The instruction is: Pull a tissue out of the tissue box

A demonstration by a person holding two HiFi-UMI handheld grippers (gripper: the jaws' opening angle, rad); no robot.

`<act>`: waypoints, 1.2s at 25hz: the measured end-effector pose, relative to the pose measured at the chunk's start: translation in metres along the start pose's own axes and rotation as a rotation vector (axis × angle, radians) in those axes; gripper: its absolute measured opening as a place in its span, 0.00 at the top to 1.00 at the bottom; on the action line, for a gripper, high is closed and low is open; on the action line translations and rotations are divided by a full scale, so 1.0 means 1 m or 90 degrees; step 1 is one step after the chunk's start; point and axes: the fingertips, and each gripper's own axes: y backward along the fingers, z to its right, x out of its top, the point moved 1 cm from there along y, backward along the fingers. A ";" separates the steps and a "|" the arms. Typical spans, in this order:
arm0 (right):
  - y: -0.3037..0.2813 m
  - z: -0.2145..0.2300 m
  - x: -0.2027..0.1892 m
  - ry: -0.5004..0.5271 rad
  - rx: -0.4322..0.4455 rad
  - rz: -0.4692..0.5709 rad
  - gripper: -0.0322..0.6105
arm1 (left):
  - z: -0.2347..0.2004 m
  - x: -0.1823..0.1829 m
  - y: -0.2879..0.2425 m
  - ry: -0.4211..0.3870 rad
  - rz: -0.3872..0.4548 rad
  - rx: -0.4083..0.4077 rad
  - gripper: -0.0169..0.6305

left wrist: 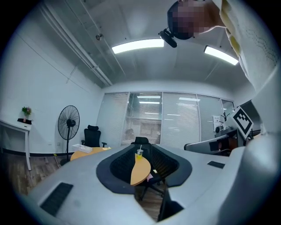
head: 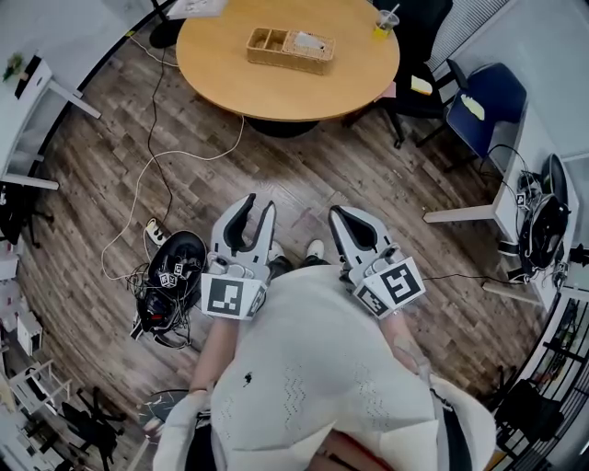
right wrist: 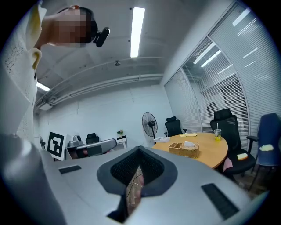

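While the person stands well back from the work, the head view looks steeply down on a pale sweater and both tools held close to the body at the frame's centre. The left gripper point(head: 259, 204) has its jaws apart and empty. The right gripper point(head: 337, 213) has its jaws drawn together on nothing. At the top centre, well apart from both, a round wooden table point(head: 276, 87) bears the wicker tissue box point(head: 290, 50), with a white tissue showing at its right end. A cup of yellow drink point(head: 385, 20) stands near the table's upper right edge. The box probably sits toward the middle of the table so it can be reached from any side, and the task has not begun.

In the left gripper view, the left gripper point(left wrist: 142, 153) points level across the room. A slice of table and the cup point(left wrist: 139, 153) show through the gap between its jaws. The tissue box cannot be made out here.

In the right gripper view, the right gripper point(right wrist: 139, 151) tips slightly down, its tips meeting, with only floor seen through the slit behind them. The tissue box point(right wrist: 184, 149) sits right of centre on the table point(right wrist: 210, 156), beyond the tool. The person needs to walk closer first.
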 end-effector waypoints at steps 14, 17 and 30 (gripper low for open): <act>-0.026 -0.025 -0.006 -0.009 0.005 0.022 0.95 | -0.036 -0.002 0.015 -0.001 0.006 0.000 0.80; -0.030 -0.025 -0.008 -0.004 -0.008 0.020 0.95 | -0.041 -0.003 0.018 0.001 0.005 0.003 0.81; -0.037 0.015 0.001 0.035 -0.109 0.035 0.95 | -0.045 -0.007 -0.008 -0.015 0.000 -0.019 0.81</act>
